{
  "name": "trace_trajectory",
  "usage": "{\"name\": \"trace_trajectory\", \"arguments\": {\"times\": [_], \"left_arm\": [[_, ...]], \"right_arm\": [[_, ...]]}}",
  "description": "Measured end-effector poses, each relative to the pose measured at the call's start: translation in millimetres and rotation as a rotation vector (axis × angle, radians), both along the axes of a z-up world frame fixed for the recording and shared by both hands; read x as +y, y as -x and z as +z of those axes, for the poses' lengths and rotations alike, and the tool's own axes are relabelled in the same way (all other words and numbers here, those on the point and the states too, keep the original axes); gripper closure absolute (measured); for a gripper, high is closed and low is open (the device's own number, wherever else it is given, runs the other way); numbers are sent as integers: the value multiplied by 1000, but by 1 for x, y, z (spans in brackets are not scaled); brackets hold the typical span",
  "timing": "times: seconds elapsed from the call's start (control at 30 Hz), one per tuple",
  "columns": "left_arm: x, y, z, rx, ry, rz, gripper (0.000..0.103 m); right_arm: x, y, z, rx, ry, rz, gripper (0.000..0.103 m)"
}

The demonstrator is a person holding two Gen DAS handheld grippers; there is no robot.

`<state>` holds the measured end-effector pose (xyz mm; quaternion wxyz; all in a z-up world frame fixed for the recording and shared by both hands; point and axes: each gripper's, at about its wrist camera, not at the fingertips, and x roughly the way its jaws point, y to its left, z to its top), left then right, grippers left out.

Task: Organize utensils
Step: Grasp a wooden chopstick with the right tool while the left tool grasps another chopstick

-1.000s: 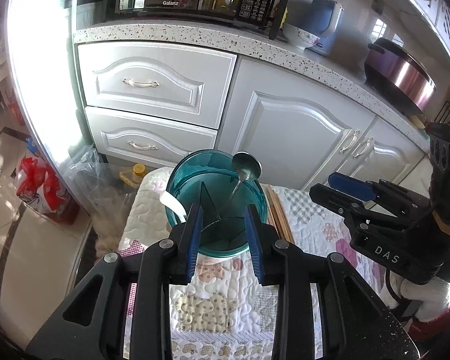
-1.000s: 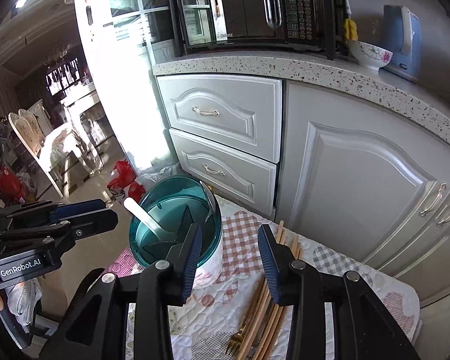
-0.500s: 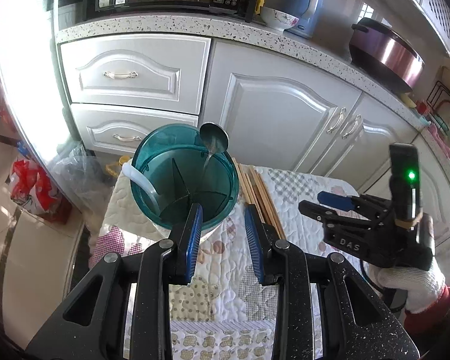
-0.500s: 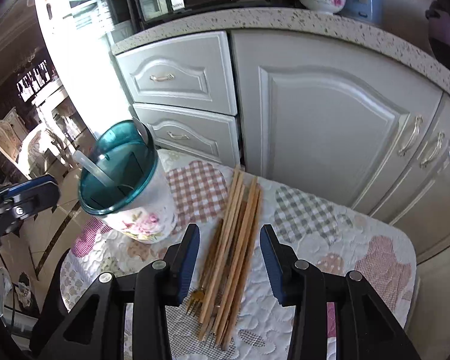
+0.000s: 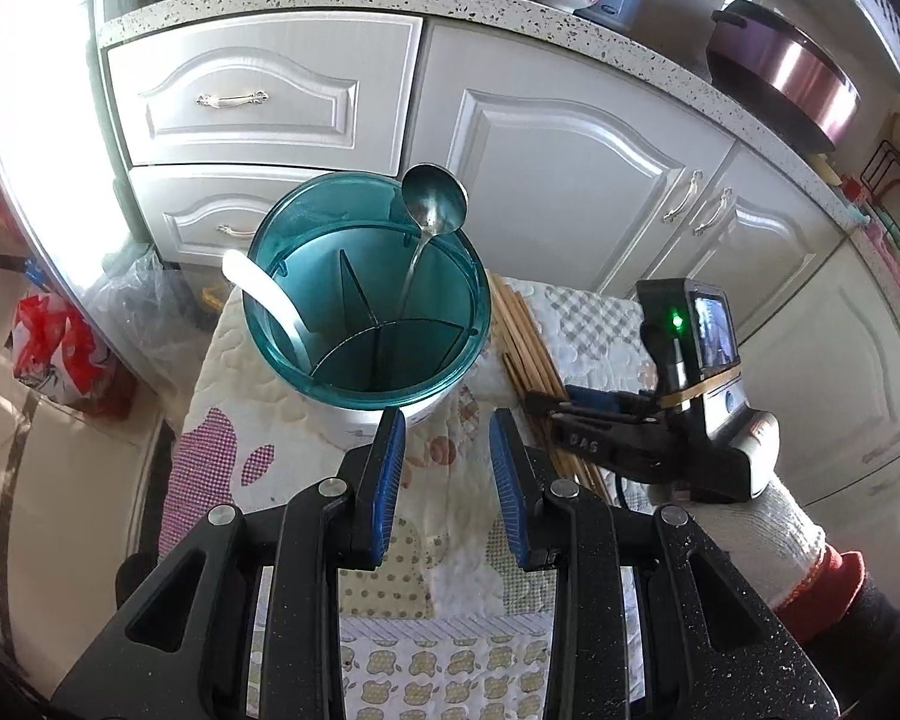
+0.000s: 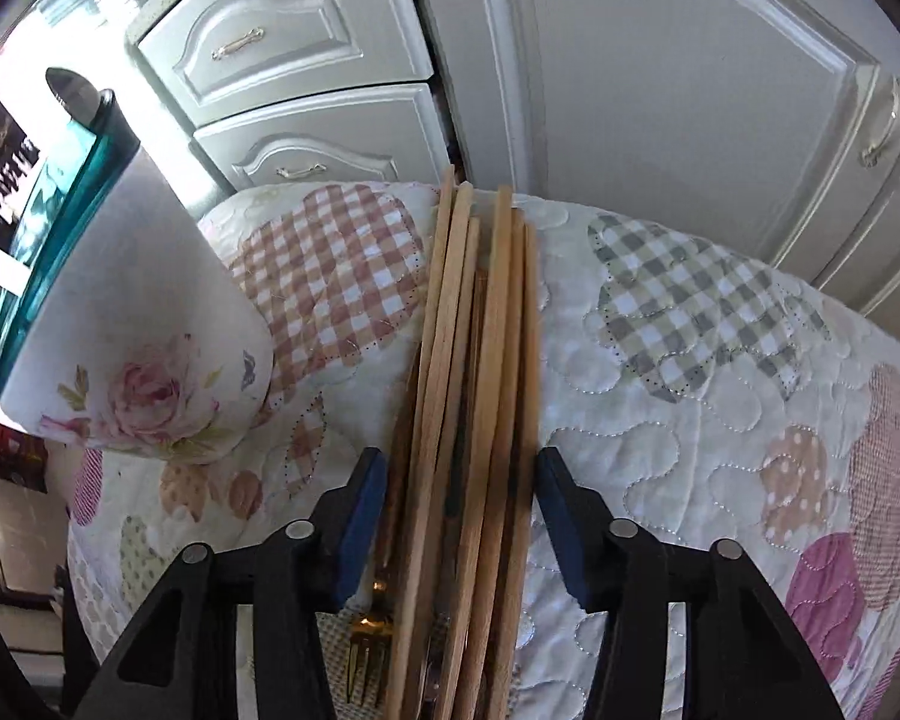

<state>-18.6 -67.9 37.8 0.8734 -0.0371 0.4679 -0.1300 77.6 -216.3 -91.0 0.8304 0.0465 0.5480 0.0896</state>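
Right claw (image 6: pixel 459 498) astride chopsticks (image 6: pixel 480 396); spoons in holder (image 5: pixel 363 294)

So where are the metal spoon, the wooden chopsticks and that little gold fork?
metal spoon (image 5: pixel 435 198): left wrist view, on its bowl above the holder's rim.
wooden chopsticks (image 6: pixel 480 360): right wrist view, mid-length of the bundle.
gold fork (image 6: pixel 366 654): right wrist view, on its tines.

right tongs (image 6: pixel 459 516) lowered from holder (image 6: pixel 126 324), now straddling chopsticks (image 6: pixel 480 360)

Black speckled gripper (image 5: pixel 444 468), blue-padded jaws, silver screws.
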Motion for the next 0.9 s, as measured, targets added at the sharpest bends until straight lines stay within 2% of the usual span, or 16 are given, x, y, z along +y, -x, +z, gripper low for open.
{"name": "trace_trajectory", "arguments": {"times": [0.03,0.1,0.27,0.4,0.43,0.47,0.5,0.53,0.67,0.77,0.9], "left_arm": [[-2,0,-1,1,0,-6,75],[-6,0,-3,5,8,-19,75],[-22,2,-9,18,9,-57,75],[-42,1,-16,38,1,-101,75],[-47,-1,-19,42,0,-111,75],[-52,-1,-21,46,-1,-120,75],[-57,-2,-23,51,-4,-129,75],[-62,-3,-27,57,-8,-139,75],[-77,-11,-45,91,-3,-156,75],[-87,-20,-62,114,-8,-167,75],[-96,-36,-84,133,-13,-151,75]], "right_arm": [[-6,2,2,1,-31,-20,79],[-21,11,1,19,-93,-57,88],[-64,56,-2,40,-241,-200,89],[-93,99,-1,59,-308,-330,89],[-98,105,0,62,-302,-348,87],[-101,110,5,65,-288,-354,76],[-104,113,10,60,-262,-357,62],[-106,113,18,41,-238,-353,61],[-113,106,43,-21,-127,-290,61],[-109,93,48,-51,-113,-191,61],[-89,74,44,-51,-99,-79,68]]}}
